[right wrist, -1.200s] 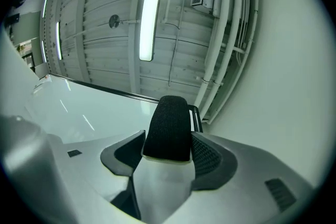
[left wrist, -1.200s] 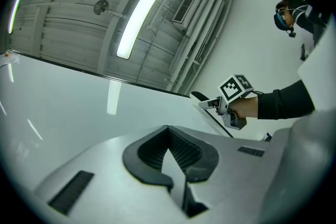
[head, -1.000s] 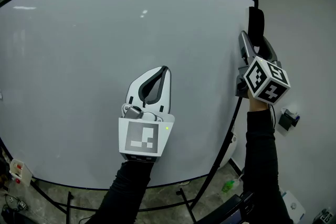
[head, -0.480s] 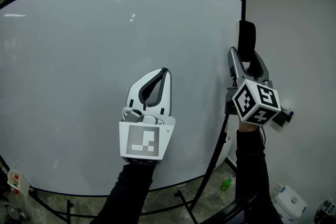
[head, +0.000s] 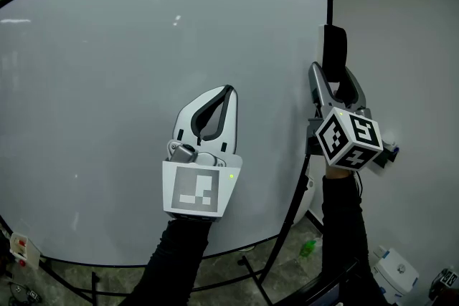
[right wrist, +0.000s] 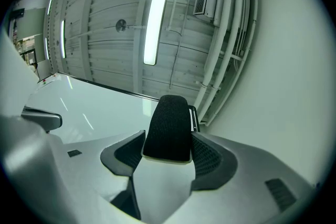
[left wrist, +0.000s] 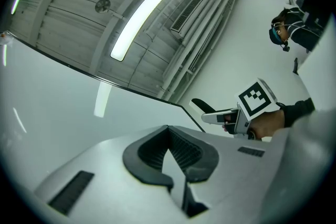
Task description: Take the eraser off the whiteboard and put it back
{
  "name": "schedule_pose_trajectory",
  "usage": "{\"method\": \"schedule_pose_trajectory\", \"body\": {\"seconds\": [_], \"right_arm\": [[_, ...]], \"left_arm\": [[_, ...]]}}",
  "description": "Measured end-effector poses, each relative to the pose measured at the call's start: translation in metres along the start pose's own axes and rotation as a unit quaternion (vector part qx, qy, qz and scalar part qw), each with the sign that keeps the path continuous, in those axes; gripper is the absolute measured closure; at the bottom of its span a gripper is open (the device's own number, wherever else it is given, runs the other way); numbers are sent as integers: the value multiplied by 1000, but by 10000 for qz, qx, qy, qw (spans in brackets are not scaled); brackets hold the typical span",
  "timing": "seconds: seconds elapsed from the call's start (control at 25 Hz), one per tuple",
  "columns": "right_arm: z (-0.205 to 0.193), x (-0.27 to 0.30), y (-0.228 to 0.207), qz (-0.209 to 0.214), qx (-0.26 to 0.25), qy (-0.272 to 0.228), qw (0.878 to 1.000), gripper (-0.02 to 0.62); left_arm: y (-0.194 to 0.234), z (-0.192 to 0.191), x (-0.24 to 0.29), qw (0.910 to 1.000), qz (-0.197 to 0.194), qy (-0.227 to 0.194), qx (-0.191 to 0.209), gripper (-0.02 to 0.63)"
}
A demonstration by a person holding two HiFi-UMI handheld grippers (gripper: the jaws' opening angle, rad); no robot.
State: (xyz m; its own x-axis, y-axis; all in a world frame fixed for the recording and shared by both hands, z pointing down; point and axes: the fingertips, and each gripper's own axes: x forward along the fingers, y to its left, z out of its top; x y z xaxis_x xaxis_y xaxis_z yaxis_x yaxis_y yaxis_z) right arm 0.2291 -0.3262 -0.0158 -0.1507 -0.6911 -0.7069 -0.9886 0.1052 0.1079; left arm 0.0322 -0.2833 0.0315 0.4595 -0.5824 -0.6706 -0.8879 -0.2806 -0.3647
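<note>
The black eraser (head: 334,47) sticks up between the jaws of my right gripper (head: 334,75), which is shut on it at the whiteboard's (head: 107,82) right edge. In the right gripper view the eraser (right wrist: 168,127) shows as a dark felt block with a white base, clamped between the two grey pads, the board's frame just behind it. My left gripper (head: 224,93) is held in front of the middle of the board, jaws shut with nothing between them. In the left gripper view its tips (left wrist: 168,131) meet, and the right gripper with the eraser (left wrist: 202,106) shows beyond.
The whiteboard stands on a black metal frame with legs (head: 276,254) on a grey floor. A grey wall (head: 401,25) is right of the board. Small items lie on the floor at lower right (head: 393,272) and lower left (head: 18,247).
The right gripper with the eraser has shifted left and slightly up in the head view, staying at the board's right edge. The left gripper has barely moved.
</note>
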Motion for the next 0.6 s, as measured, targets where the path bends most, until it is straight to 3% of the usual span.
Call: {"method": "schedule_pose_trajectory", "body": {"seconds": [0.6], "right_arm": [[-6,-8,0,25,78,67,9999,316]], "left_arm": [[4,2,-11,9998,83,-128,-156,600]]}}
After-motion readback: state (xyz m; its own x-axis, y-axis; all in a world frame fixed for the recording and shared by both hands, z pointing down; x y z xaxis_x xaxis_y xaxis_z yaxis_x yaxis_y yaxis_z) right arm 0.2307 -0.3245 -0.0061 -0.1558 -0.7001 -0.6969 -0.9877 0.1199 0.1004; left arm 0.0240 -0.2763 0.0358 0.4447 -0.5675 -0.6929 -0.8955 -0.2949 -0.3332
